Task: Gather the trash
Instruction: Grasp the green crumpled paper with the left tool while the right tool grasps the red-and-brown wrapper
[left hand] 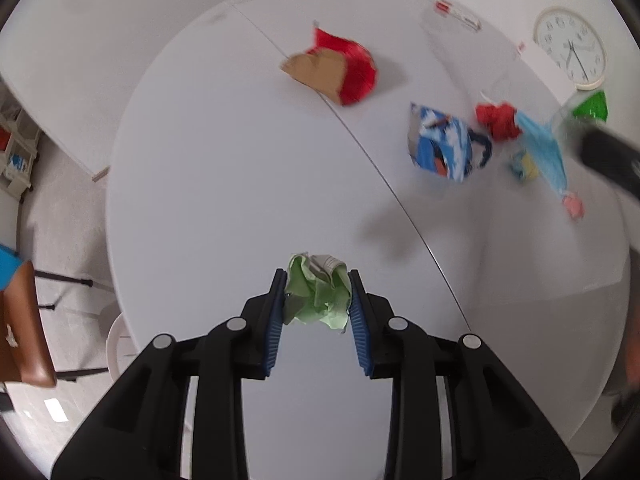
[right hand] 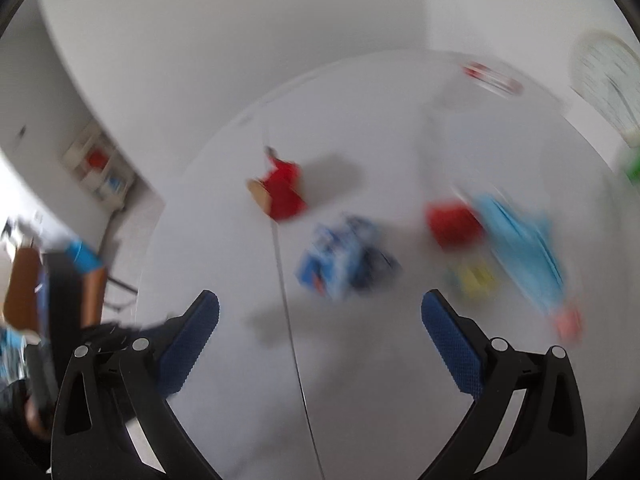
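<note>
A crumpled green paper ball (left hand: pixel 318 294) sits between the blue pads of my left gripper (left hand: pixel 317 286), which is shut on it just over the white table (left hand: pixel 224 184). Farther off lie a red and brown bag (left hand: pixel 334 68), a blue printed wrapper (left hand: pixel 442 142), a red crumpled piece (left hand: pixel 498 118) and a light blue face mask (left hand: pixel 544 152). My right gripper (right hand: pixel 320 304) stands wide open above the table, nothing between its pads. Ahead of it, all blurred, are the blue wrapper (right hand: pixel 340 254), the red and brown bag (right hand: pixel 282 190), the red piece (right hand: pixel 454 220) and the face mask (right hand: pixel 520 240).
A white wall clock (left hand: pixel 570 48) leans at the table's far right, beside something green (left hand: pixel 590 106). A small yellow scrap (left hand: pixel 524 164) and a pink scrap (left hand: pixel 573 205) lie by the mask. A brown chair (left hand: pixel 22 320) stands left of the table. A seam (left hand: pixel 360 140) crosses the tabletop.
</note>
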{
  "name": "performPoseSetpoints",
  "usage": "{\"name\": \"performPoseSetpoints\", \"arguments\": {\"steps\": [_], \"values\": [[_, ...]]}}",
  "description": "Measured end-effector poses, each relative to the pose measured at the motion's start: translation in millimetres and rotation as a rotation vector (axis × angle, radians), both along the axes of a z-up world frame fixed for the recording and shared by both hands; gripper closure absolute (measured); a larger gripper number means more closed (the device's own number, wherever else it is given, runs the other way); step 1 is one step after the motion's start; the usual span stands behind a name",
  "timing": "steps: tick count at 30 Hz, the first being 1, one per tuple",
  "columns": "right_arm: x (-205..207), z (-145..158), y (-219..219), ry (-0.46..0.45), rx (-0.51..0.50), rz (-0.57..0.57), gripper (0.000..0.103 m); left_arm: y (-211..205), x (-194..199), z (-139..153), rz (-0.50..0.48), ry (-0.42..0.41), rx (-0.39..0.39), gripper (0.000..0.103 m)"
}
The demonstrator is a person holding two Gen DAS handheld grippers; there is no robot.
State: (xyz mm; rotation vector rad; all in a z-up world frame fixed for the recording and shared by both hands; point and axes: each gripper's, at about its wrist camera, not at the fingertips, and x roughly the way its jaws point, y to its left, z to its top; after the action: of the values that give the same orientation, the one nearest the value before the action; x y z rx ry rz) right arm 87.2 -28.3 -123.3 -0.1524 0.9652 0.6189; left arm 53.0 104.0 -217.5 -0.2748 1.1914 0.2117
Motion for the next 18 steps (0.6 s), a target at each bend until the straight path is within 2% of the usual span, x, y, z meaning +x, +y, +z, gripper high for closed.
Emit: {"name": "performPoseSetpoints", "arguments": {"steps": [5, 8, 11, 15, 16, 17, 18], "values": [[54.7, -26.2, 89.3, -0.038, -0.164, 0.181, 0.003, 23.7, -5.7, 12.9, 0.078, -0.018, 0.005, 0.073], [79.4, -54.8, 138.2, -0.059, -0.264, 0.267, 0.003, 38.2, -10.7, 20.5, 0.134, -0.022, -0.007, 0.073], [91.7, -75.6, 161.9, -0.055, -0.324, 0.295, 0.003, 51.9, -17.3, 27.4, 0.185, -0.03, -0.008, 0.073], [101.9, -96.1, 174.2, -0.014, -0.343, 0.315, 0.003, 63.7, -27.0, 36.3, 0.244, -0.037, -0.023, 0.073], [102.3, -97.6, 174.6, -0.016, -0.346, 0.317, 0.01, 67.2, -29.4, 37.5, 0.257, -0.041, -0.026, 0.073], [102.2, -98.9, 174.7, -0.014, -0.348, 0.324, 0.022, 68.7, -29.9, 38.2, 0.264, -0.043, -0.028, 0.073], [102.7, -100.9, 175.1, -0.002, -0.351, 0.335, 0.028, 71.6, -32.5, 38.9, 0.276, -0.045, -0.029, 0.073]]}}
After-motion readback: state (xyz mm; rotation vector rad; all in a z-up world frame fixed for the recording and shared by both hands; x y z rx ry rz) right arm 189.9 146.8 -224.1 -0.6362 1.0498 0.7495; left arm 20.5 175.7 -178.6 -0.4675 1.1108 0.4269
